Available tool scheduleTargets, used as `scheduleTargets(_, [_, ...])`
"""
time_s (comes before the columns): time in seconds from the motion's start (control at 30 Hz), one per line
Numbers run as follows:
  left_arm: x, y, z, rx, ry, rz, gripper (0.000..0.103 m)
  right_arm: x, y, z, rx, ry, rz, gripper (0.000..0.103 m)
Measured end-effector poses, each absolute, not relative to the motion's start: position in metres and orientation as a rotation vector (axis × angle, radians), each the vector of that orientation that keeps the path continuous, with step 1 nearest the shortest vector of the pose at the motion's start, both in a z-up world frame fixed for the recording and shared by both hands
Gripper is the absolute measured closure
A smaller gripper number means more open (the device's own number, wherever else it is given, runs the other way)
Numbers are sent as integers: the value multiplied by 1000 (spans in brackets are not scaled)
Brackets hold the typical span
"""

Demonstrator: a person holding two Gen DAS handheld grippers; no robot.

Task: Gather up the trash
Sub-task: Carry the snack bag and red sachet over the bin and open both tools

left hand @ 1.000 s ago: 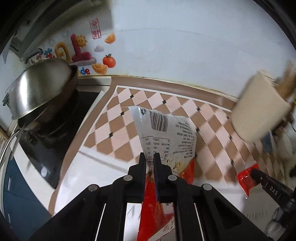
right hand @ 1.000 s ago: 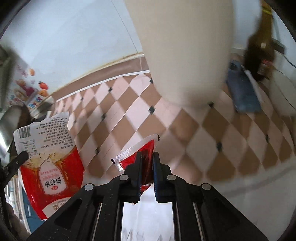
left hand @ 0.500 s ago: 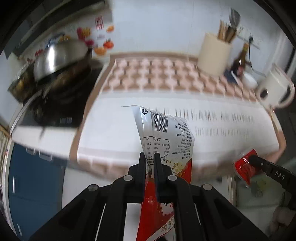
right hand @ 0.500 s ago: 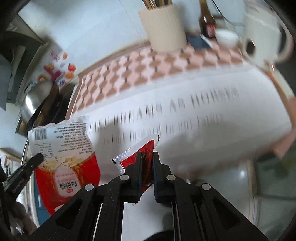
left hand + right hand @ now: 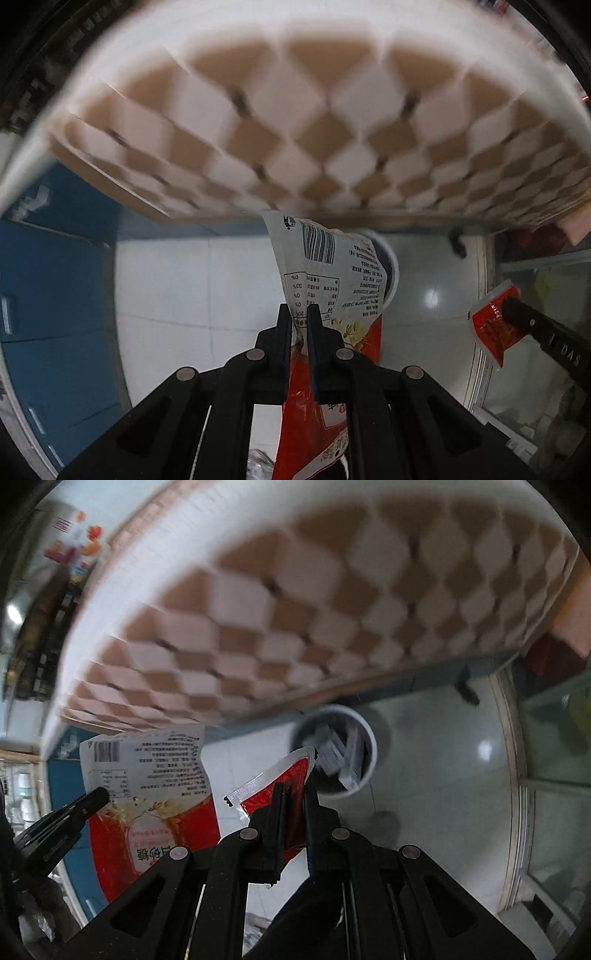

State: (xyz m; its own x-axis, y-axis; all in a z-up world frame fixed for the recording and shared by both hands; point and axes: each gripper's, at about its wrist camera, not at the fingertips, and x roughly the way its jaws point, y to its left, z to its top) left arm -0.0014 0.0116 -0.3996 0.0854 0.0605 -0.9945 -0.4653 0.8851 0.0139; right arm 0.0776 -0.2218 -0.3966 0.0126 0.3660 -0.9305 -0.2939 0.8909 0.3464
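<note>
Gripping wrappers [image 5: 328,273] — hand-held grippers [image 5: 293,794] bin-ward

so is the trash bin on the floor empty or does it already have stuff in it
Not empty: the right wrist view looks down into the white trash bin, upright on the floor, and grey-white wrappers already lie inside.

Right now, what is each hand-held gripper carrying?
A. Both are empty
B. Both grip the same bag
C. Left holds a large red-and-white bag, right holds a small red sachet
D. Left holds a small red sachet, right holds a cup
C: the left hand-held gripper is shut on the large red-and-white bag, and the right hand-held gripper is shut on the small red sachet.
</note>
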Motion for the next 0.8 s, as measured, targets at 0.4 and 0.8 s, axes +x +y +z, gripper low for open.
scheduleTargets(0.4, [69, -1, -686, -519, 1614, 363, 97, 136, -212, -665, 100, 1595, 404, 94])
scheduleTargets(0.8, [71, 1, -758, -648, 1641, 329, 42, 156, -184, -806, 130, 1714, 385, 86])
